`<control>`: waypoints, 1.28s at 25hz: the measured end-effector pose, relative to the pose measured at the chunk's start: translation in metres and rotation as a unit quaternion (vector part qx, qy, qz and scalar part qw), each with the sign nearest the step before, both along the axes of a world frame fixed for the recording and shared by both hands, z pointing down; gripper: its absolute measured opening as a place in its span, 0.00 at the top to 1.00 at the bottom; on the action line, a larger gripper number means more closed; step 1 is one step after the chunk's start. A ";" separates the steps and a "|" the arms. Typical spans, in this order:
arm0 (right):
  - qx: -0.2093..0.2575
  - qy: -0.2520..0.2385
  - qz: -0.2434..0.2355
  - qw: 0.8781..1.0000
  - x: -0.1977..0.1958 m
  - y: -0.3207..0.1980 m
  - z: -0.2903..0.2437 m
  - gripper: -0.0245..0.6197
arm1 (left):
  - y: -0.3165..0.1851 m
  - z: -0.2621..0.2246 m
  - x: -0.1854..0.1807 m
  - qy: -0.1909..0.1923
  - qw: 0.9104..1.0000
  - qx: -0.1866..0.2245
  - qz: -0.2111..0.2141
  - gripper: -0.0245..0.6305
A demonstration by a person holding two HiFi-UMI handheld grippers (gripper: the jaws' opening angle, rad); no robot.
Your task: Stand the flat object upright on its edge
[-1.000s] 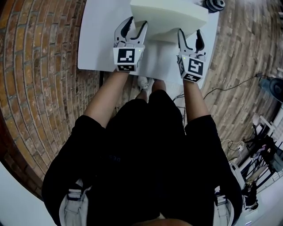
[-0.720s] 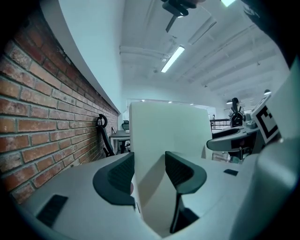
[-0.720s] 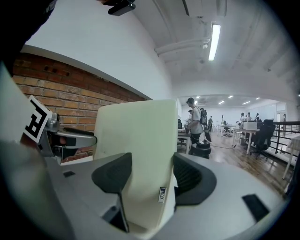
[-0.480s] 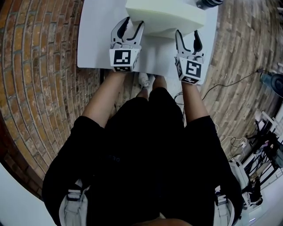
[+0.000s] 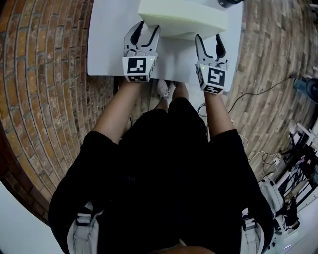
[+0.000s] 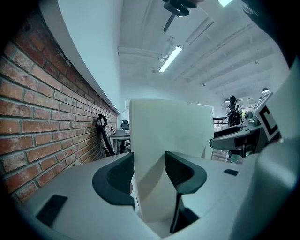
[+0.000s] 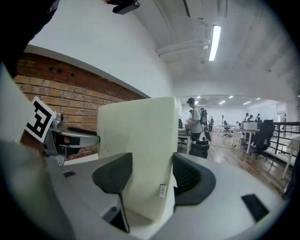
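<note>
A thick white foam slab (image 5: 184,17) is held over the white table (image 5: 107,49) by its near edge, one gripper at each near corner. Its far end rises away from me and runs out of the head view's top. My left gripper (image 5: 141,31) is shut on the left corner. In the left gripper view its dark pads (image 6: 119,176) press both faces of the slab (image 6: 168,136). My right gripper (image 5: 207,43) is shut on the right corner. In the right gripper view the slab (image 7: 140,140) fills the gap between the pads (image 7: 190,178).
A dark round object (image 5: 229,3) sits at the table's far right corner. The brick-pattern floor (image 5: 44,89) surrounds the table, with cables (image 5: 258,92) on it at the right. The person's shoes (image 5: 162,89) show under the table's near edge. A brick wall (image 6: 42,122) runs along the left.
Both grippers and the slab have shifted slightly farther over the table, towards the top of the head view. Both grips are unchanged.
</note>
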State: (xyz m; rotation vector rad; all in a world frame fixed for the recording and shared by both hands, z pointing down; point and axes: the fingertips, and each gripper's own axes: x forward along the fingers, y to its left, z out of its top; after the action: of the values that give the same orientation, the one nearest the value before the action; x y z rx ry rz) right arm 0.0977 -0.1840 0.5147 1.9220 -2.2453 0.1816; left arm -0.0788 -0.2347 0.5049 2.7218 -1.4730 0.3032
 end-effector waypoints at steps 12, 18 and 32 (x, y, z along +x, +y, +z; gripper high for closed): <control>-0.004 0.003 -0.008 1.000 -0.002 0.004 0.001 0.54 | 0.006 0.003 -0.001 -0.017 1.000 -0.010 0.005 0.63; -0.015 0.001 -0.014 1.000 -0.003 0.006 0.001 0.53 | 0.007 0.004 -0.003 -0.017 1.000 -0.018 0.011 0.63; -0.018 0.004 -0.025 1.000 -0.009 0.010 -0.009 0.47 | 0.005 -0.007 -0.020 0.003 1.000 -0.024 0.005 0.62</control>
State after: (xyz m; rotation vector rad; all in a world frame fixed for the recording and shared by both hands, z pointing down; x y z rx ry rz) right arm 0.0888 -0.1744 0.5055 1.8431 -2.2673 0.2067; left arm -0.0984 -0.2295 0.4983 2.6920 -1.4318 0.3247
